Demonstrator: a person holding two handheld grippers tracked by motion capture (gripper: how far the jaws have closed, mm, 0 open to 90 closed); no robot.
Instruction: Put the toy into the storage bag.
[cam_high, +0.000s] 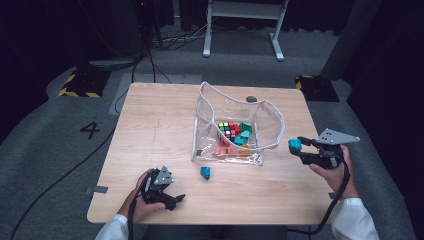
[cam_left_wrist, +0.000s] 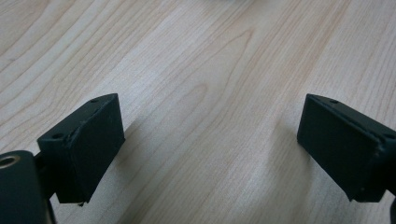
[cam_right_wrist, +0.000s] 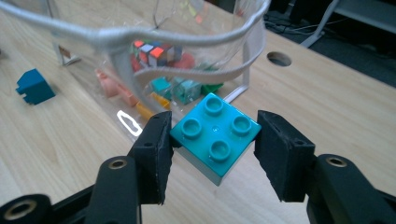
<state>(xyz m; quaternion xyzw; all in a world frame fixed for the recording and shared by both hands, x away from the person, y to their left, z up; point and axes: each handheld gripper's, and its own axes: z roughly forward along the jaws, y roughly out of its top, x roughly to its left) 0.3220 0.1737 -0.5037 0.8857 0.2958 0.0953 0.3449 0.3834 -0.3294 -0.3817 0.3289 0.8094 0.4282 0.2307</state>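
Note:
My right gripper (cam_high: 296, 146) (cam_right_wrist: 213, 140) is shut on a teal four-stud brick (cam_right_wrist: 215, 131) (cam_high: 295, 144), held above the table just right of a clear plastic bag (cam_high: 235, 127) (cam_right_wrist: 140, 51). The bag stands open and holds a colour cube (cam_high: 228, 129) (cam_right_wrist: 156, 52), plus teal, green, pink and orange bricks. A dark blue block (cam_high: 205, 173) (cam_right_wrist: 34, 87) lies on the table in front of the bag. My left gripper (cam_high: 176, 200) (cam_left_wrist: 210, 149) rests low near the table's front left, open, with bare wood between its jaws.
The wooden table (cam_high: 155, 125) has a round hole (cam_high: 251, 99) (cam_right_wrist: 279, 58) behind the bag. Beyond the table stand a white frame (cam_high: 242, 20) and cables on a grey floor. A floor mark reads 4 (cam_high: 90, 130).

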